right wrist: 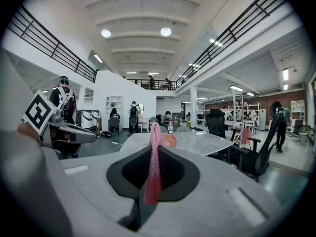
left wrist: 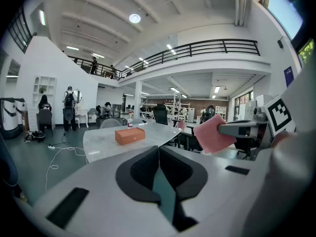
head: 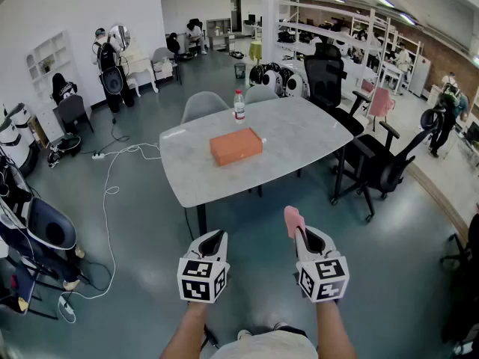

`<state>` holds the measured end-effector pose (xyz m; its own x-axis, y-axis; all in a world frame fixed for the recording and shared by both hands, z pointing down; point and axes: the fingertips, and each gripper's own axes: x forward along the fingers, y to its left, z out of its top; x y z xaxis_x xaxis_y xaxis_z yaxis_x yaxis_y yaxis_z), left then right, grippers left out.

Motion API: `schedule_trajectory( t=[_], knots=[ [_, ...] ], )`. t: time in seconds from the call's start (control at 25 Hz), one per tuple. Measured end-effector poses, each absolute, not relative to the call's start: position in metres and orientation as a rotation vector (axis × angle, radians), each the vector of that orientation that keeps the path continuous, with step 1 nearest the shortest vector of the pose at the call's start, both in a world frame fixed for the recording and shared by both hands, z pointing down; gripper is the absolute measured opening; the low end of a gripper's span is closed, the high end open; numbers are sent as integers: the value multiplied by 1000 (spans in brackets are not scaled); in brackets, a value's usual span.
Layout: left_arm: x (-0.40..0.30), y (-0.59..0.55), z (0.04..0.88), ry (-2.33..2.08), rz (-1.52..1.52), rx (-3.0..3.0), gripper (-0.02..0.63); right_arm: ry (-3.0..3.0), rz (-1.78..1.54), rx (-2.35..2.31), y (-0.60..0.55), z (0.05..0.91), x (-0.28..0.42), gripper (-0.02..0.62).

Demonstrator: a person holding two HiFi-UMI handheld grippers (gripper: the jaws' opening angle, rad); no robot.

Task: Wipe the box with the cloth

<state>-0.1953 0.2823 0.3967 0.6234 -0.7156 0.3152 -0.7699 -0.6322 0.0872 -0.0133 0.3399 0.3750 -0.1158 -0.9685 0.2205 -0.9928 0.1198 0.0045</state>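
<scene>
Head view: box (head: 236, 146) sits mid-bench (head: 299, 137), well apart from left hand-held gripper (head: 215, 238) and right hand-held gripper (head: 299, 235); bottle (head: 239, 105) stands near the box.
Left gripper view: jaws together, nothing held.
Right gripper view: jaws clamped on 1 thin fold of pink cloth (right wrist: 154, 169).
Likely risks: cloth slips out, unbraced box slides, bottle gets knocked over.
</scene>
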Motion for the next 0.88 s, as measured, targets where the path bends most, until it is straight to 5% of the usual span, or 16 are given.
schedule_trajectory(
  t=[0.88],
  knots=[
    [-198,197,411,-1273,382,2583,15,-2286,261,1897,242,390,-14,17]
  ],
)
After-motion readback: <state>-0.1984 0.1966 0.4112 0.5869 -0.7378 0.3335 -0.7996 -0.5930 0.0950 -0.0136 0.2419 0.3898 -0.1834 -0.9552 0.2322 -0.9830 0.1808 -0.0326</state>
